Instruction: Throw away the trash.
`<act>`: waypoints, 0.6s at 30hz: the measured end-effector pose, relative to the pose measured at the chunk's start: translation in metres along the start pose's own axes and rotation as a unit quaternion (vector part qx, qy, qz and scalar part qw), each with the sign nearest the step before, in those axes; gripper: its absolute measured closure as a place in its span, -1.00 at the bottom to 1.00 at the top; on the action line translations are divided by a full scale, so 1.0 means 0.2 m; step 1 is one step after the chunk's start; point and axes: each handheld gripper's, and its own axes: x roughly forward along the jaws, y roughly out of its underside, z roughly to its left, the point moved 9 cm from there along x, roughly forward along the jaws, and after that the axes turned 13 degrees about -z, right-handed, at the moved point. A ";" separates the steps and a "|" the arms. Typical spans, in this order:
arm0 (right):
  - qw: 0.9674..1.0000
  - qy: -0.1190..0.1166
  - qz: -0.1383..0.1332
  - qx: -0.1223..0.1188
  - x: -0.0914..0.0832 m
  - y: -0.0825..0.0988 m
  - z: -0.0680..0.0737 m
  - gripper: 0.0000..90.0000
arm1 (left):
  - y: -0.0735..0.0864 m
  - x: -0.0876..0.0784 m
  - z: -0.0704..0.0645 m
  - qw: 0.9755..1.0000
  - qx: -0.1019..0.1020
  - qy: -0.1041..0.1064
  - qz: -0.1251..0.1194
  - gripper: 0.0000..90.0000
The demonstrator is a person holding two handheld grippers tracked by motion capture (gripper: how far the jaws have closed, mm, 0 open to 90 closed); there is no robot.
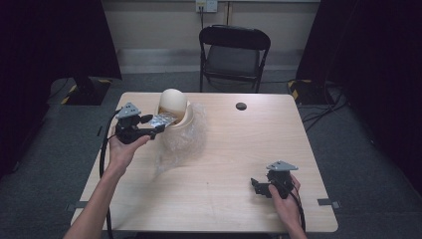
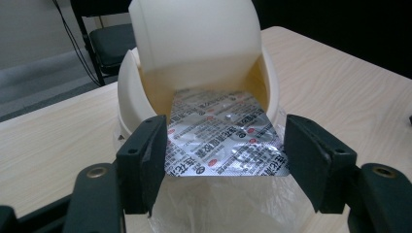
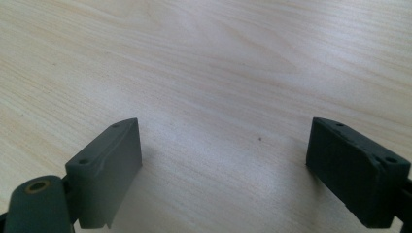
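Observation:
A silver blister pack [image 2: 223,138] of pills spans the gap between the jaws of my left gripper [image 2: 226,160], which is shut on its two side edges. The pack's far end reaches into the mouth of a cream container [image 2: 194,48] with a raised domed lid. From above, the left gripper [image 1: 155,124] holds the blister pack [image 1: 163,120] level against the cream container [image 1: 174,107] at the table's back left. My right gripper [image 1: 256,185] rests near the front right of the table. Its jaws stand wide apart over bare wood, so the right gripper [image 3: 223,165] is open.
A crumpled clear plastic bag [image 1: 181,142] lies under and in front of the container. A small black disc [image 1: 241,106] sits in the wooden table [image 1: 234,149] near its back edge. A black folding chair [image 1: 233,55] stands behind the table.

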 end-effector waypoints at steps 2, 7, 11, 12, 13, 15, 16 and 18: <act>1.000 0.001 0.000 0.000 0.00 0.00 0.00 -0.74 | 0.01 0.02 0.00 1.000 0.002 0.001 0.005 -0.24; 1.000 0.001 0.000 0.000 0.00 0.00 0.00 -0.74 | -0.02 0.05 -0.01 1.000 -0.001 0.005 -0.003 -0.09; 1.000 0.000 0.000 0.000 0.00 0.00 0.00 -0.74 | -0.02 0.08 -0.02 1.000 0.025 -0.001 0.011 -0.09; 1.000 0.000 0.000 0.000 0.00 0.00 0.00 -0.74 | -0.02 0.10 -0.02 1.000 0.024 -0.001 0.013 -0.09; 1.000 0.000 0.000 0.000 0.00 0.00 0.00 -0.74 | -0.02 0.11 -0.02 1.000 0.020 -0.002 0.015 -0.09; 1.000 0.000 0.000 0.000 0.00 0.00 0.00 -0.74 | -0.01 0.14 -0.01 1.000 0.004 -0.002 0.018 -0.09; 1.000 0.000 0.000 0.000 0.00 0.00 0.00 -0.74 | -0.01 0.15 -0.02 1.000 -0.003 0.000 0.017 -0.09; 1.000 0.000 0.000 0.000 0.00 0.00 0.00 -0.74 | -0.01 0.18 -0.03 1.000 0.002 0.003 0.022 -0.09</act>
